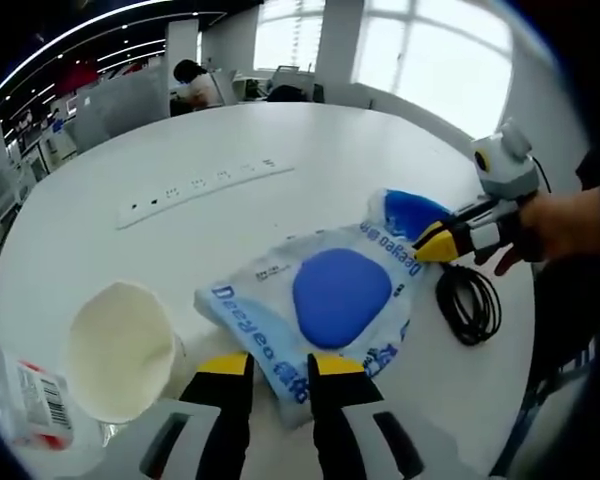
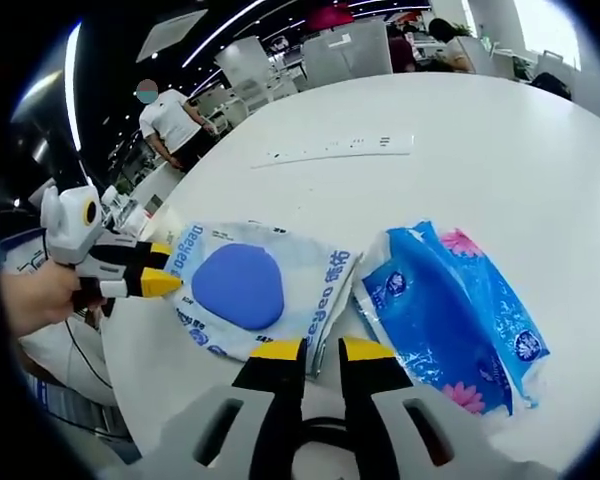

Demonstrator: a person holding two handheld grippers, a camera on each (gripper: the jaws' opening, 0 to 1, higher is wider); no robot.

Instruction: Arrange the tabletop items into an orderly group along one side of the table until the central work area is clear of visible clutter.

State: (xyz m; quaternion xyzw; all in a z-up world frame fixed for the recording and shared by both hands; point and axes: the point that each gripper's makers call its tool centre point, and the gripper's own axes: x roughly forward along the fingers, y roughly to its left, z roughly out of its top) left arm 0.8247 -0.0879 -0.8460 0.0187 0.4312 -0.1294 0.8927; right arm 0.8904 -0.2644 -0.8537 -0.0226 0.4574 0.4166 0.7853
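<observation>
In the left gripper view, the left gripper [image 1: 280, 372] rises from the bottom centre, its yellow-tipped jaws slightly apart at the near edge of the white wipes pack with a blue oval lid [image 1: 320, 315]; whether they pinch it cannot be told. At lower left a white paper cup [image 1: 120, 350] lies on its side, with a clear plastic item bearing a barcode label [image 1: 25, 405] at the frame edge beyond it. At right the right gripper [image 1: 427, 243], held by a hand [image 1: 555, 228], touches the pack's far end beside a coiled black cable [image 1: 468, 303] near the counter's edge.

In the right gripper view, the right gripper's [image 2: 322, 352] jaws stand narrowly apart at the gap between the wipes pack [image 2: 250, 290] and a blue tissue pack with pink flowers [image 2: 455, 310] at right, gripping nothing visible. The left gripper [image 2: 165, 285] enters from the left.

The round white counter [image 1: 280, 140] lies open across its upper half, carrying a white power strip [image 1: 205, 185]. An office with desks and people [image 2: 175, 120] lies behind.
</observation>
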